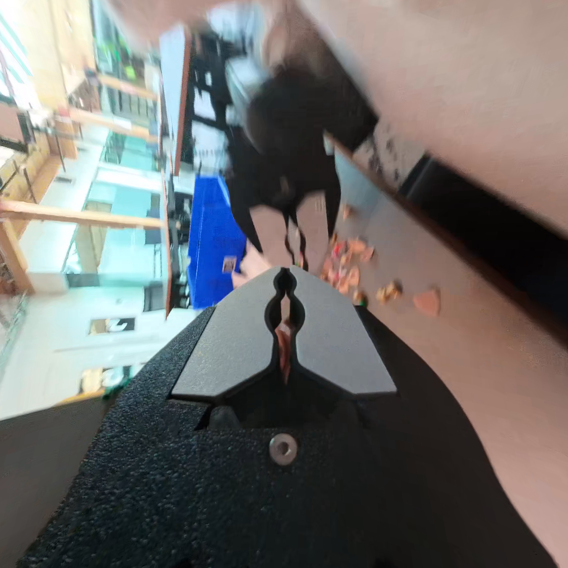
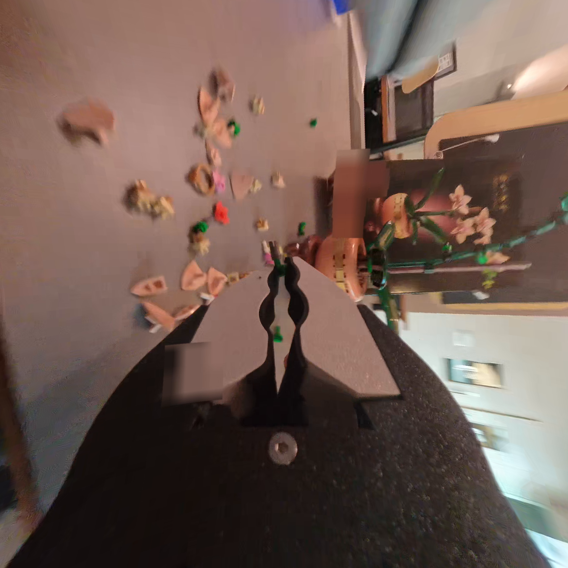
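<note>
Right wrist view has my right gripper nearly closed, its tips pinching a thin green stem piece. Just beyond it to the right stands a peach brick-built pot with green stems, set against a dark box printed with orchid flowers. Loose petals and small pieces lie scattered over the grey tabletop to the left and far side; a red flower piece sits among them.

Through the left wrist view, heavily blurred, my left gripper is clenched, with something reddish-brown showing in the gap behind its tips; I cannot tell whether it is gripped. A dark blurred shape, perhaps the other gripper, sits beyond, a blue bin at the far left, scattered pieces to the right.
</note>
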The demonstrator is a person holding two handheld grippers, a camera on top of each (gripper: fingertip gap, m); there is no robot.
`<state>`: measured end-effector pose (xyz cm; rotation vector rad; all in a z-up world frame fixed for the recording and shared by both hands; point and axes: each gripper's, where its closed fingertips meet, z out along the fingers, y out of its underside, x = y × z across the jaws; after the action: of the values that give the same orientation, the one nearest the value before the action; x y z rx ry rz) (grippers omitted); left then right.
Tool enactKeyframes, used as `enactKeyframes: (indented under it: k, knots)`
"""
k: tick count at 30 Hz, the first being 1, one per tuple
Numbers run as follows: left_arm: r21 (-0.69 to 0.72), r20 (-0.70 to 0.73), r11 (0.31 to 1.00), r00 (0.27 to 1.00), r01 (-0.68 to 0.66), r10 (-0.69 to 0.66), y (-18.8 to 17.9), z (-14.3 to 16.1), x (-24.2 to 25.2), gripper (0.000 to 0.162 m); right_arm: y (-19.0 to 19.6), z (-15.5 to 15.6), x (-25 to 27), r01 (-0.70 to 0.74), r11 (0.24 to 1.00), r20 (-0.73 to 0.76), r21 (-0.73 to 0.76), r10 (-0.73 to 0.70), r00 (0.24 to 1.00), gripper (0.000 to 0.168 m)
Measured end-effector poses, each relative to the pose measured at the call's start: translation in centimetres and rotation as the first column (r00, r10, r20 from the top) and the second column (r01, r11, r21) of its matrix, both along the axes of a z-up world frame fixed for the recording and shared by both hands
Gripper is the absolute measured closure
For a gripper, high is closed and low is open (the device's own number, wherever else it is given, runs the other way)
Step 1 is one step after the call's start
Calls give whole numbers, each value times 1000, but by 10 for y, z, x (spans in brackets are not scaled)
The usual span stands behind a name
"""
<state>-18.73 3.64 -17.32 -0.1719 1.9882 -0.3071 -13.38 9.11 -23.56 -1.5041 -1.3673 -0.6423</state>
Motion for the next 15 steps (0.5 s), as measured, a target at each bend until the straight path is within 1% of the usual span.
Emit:
enactKeyframes:
  k: [1,2,3,4,6,8,9,10,12,15]
  knots:
    - [54,-15,997,998,-54,55,14,-5,0,162,-8,9,-8,-11,1000,-87,-22,9,996,164]
    - [64,-51,994,995,-84,87,26,-16,-2,162,-11,20,-14,-19,1000,-113,-7,18,993,164]
    - [36,-75,994,992,-101,104,32,-23,-2,162,-12,26,-18,-21,1000,-150,7,22,988,164]
    - [4,-58,993,991,-121,121,35,-24,1,162,-10,24,-15,-4,1000,-187,-12,2,982,164]
    - [-21,-33,986,986,-167,166,40,-22,8,162,-5,18,-7,28,1000,-186,-11,-29,982,164]
    - [-44,-41,977,977,-210,208,43,-23,14,161,-7,19,-13,12,1000,-171,1,-12,985,164]
    - [-57,-42,976,977,-210,208,40,-24,17,159,-8,21,-15,8,1000,-155,12,-6,988,164]
    - [-70,-54,974,976,-214,210,38,-26,19,150,-7,22,-16,8,1000,-145,21,-5,989,164]
    - [-94,-75,961,964,-260,254,40,-28,24,146,-6,25,-17,15,1000,-145,24,-11,989,164]
    - [-167,-102,941,955,-294,280,40,-30,29,147,-2,27,-17,42,999,-124,35,-37,992,164]
